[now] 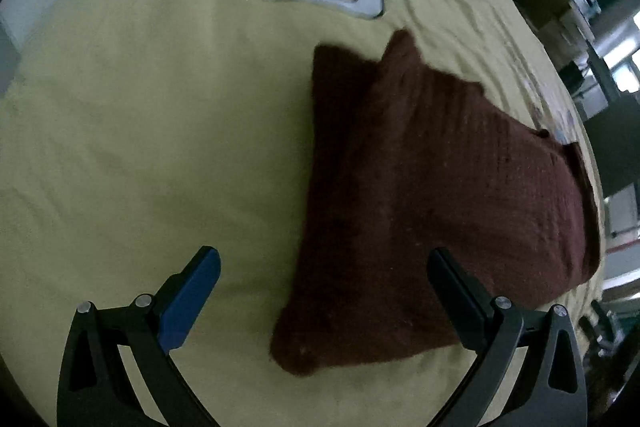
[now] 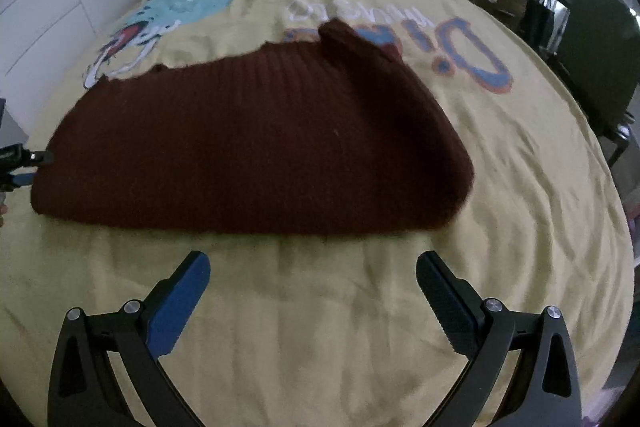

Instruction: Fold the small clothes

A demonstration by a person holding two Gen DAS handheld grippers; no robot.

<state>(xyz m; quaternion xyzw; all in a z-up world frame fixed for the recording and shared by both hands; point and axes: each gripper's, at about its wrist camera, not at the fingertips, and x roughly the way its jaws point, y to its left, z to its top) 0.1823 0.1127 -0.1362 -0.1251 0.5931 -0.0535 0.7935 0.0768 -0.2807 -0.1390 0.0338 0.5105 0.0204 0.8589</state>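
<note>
maroon knit (image 2: 248,143) lay half-folded on bedsheet (image 2: 320,307). l gripper (image 1: 324,291) & r gripper (image 2: 312,287) both wide open, empty. best pinch both near corners evenly, fold square.

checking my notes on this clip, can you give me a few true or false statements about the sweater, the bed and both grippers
1. The dark red sweater lies on the yellow bedspread. True.
2. The right gripper is shut on the sweater. False: its jaws stand open over bare bedspread, short of the sweater's edge.
3. The left gripper is open. True.
4. The bedspread is plain, with no print. False: it bears a colourful cartoon print and lettering.
5. The sweater hangs in the air. False: it rests flat on the bed.
</note>
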